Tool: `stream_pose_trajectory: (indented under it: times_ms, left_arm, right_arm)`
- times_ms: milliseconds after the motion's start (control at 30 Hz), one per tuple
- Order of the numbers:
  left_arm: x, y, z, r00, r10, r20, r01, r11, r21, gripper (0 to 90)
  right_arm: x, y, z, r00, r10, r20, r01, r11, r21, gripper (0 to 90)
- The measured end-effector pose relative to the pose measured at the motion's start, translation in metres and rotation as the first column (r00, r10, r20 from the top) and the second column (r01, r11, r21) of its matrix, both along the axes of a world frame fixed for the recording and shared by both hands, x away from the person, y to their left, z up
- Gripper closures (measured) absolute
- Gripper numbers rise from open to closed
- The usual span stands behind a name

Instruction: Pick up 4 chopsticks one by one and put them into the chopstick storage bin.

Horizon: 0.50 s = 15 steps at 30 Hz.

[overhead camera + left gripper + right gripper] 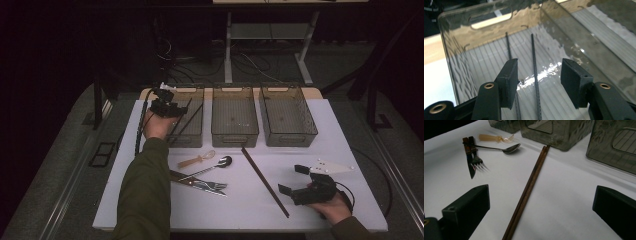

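Hovering left claw [537,75] open over black chopsticks [534,65] in the far-left bin [192,135], right claw [300,181] open near desk's near-right corner; snagging bin wall risks tipping it.

The high view looks forward and down over the left bin [187,122]; the left gripper view peers closely inside it, the right gripper view apparently toward it.

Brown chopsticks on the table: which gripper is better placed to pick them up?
Likely the right. The right gripper sits open beside the brown chopsticks, which lie between its jaws in its own view. The left gripper is over the far-left bin.
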<state>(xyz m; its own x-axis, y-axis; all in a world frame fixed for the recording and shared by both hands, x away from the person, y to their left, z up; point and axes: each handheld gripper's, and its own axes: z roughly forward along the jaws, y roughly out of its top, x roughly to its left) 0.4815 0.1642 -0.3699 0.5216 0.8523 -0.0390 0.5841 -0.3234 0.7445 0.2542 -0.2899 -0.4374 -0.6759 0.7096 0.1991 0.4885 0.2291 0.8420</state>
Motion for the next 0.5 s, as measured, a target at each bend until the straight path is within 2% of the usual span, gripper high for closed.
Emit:
stream_pose_trajectory:
  times_ms: [233,267,333,500]
  left_arm:
    - [-0.006,0.003,0.009,0.9991,-0.043,-0.004,0.043,0.9991,-0.005,33.3]
    - [-0.007,0.004,0.01,0.9986,-0.053,-0.004,0.053,0.9985,-0.017,32.1]
    - [-0.009,0.007,0.013,0.9968,-0.079,-0.01,0.079,0.9969,-0.003,28.5]
    - [-0.019,0.008,0.02,0.9918,-0.128,-0.004,0.128,0.9918,0.002,21.9]
  right_arm:
    - [0.0,0.0,0.0,1.0,-0.003,-0.001,0.003,1.0,-0.002,0.8]
    - [0.0,0.0,0.0,1.0,-0.002,0.001,0.002,1.0,-0.003,0.8]
    - [0.0,0.0,0.0,1.0,-0.003,-0.002,0.003,1.0,-0.004,0.8]
    - [0.0,0.0,0.0,1.0,-0.006,-0.003,0.005,1.0,-0.006,0.8]
